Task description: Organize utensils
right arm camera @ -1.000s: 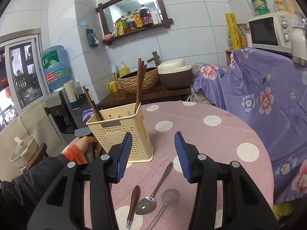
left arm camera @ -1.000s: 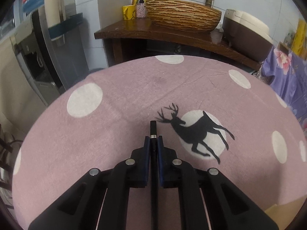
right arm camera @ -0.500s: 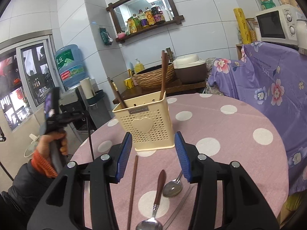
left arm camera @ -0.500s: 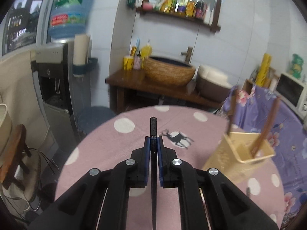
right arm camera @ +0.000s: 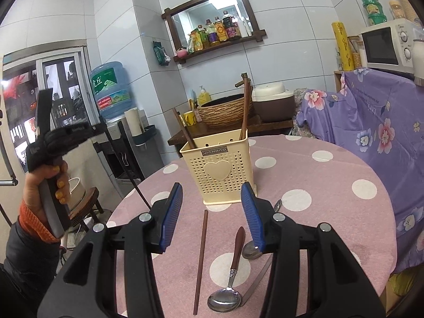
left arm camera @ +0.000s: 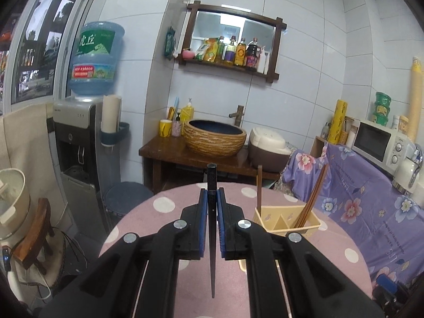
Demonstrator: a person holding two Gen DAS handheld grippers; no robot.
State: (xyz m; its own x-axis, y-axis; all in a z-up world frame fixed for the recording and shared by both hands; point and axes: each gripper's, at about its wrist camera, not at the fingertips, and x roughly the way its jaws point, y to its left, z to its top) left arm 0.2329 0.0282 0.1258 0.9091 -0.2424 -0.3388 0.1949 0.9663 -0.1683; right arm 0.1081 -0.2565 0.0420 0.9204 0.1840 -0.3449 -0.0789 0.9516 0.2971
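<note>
My left gripper (left arm camera: 211, 198) is shut on a dark chopstick (left arm camera: 212, 228), held up above the table's left side; it shows in the right wrist view (right arm camera: 53, 143) with the chopstick (right arm camera: 132, 175) hanging down. The cream utensil holder (right arm camera: 221, 169) stands mid-table with several brown chopsticks in it, and appears in the left wrist view (left arm camera: 287, 218). My right gripper (right arm camera: 210, 212) is open and empty above a brown chopstick (right arm camera: 201, 259), a wood-handled spoon (right arm camera: 230, 278) and a second spoon (right arm camera: 251, 249) lying on the pink dotted cloth.
The round table (right arm camera: 331, 185) has its edge to the left and right. A purple flowered cover (right arm camera: 384, 132) drapes furniture on the right. A wooden chair with a pot (left arm camera: 31, 228) and a water dispenser (left arm camera: 79, 137) stand left. A sink counter (left arm camera: 201, 156) is behind.
My left gripper has lifted the chopstick off the table and tilted upward, so the room and holder came into view. My right gripper has drawn back slightly, staying open.
</note>
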